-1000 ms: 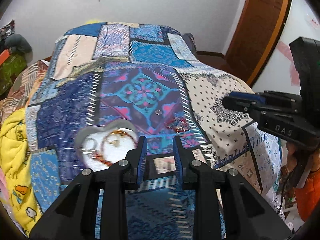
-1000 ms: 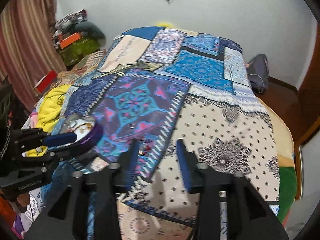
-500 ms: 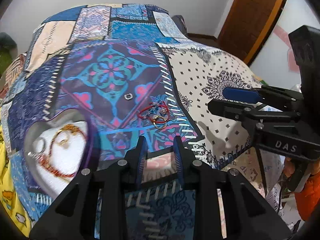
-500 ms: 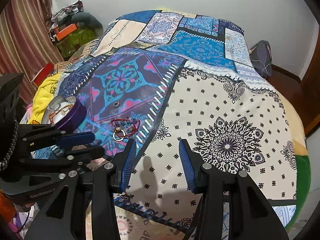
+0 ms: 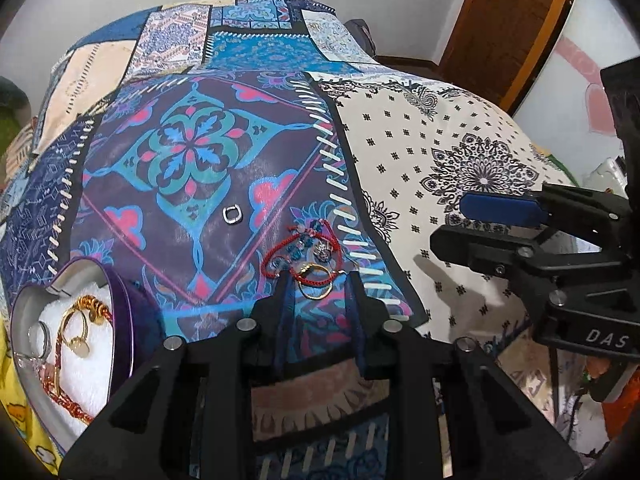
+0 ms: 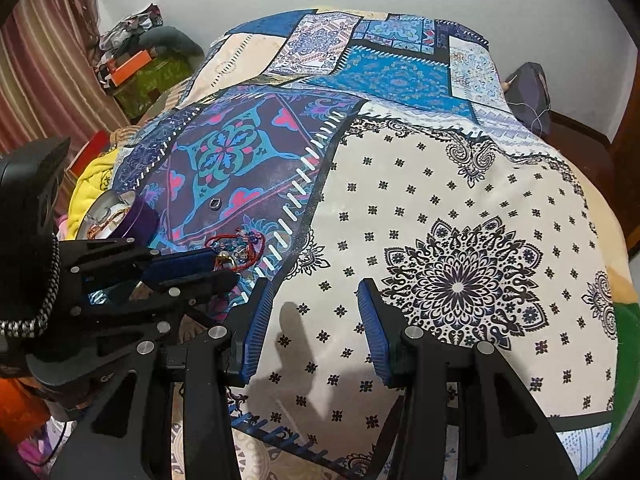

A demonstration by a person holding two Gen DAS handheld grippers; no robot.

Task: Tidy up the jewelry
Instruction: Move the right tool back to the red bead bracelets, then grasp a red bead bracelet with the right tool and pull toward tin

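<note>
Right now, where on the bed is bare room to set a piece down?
Free: the cream dotted patch ahead of the right gripper, up to the black mandala. Crowded: the red bracelet pile at the left gripper, the silver ring beyond, and the heart-shaped tin.

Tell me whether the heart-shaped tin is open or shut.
Open. The heart-shaped tin has no lid on it; its white lining and gold jewellery inside show from above.
</note>
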